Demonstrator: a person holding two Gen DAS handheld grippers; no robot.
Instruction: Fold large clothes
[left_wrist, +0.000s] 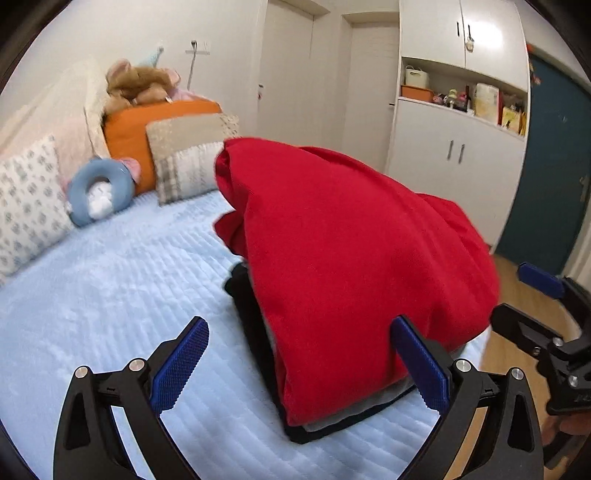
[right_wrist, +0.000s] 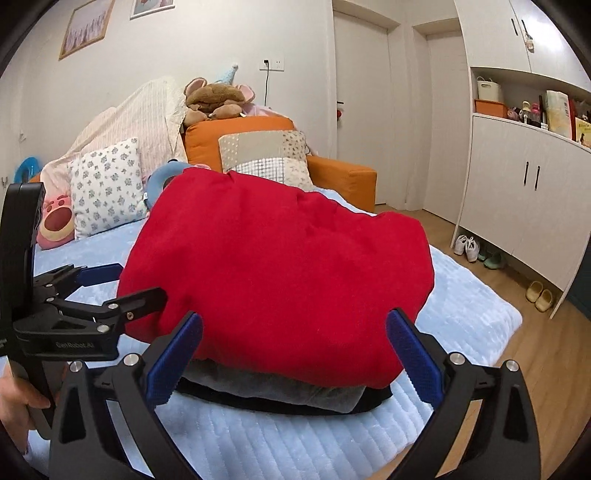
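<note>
Here, a folded red garment (right_wrist: 277, 269) is seen at the centre of the right wrist view, laid on top of a grey garment (right_wrist: 273, 387) and a black garment (right_wrist: 295, 406), all stacked on the bed (right_wrist: 258, 450). The right tool (right_wrist: 293, 360) is held wide open at the lower edge of the frame, its pads either side of the stack's near edge and pressing on nothing. In the left wrist view the left tool (left_wrist: 299, 365) is likewise spread open, nothing gripped, the stack's corner lying between its fingers. Pillows (right_wrist: 107, 188) are seen at middle left.
</note>
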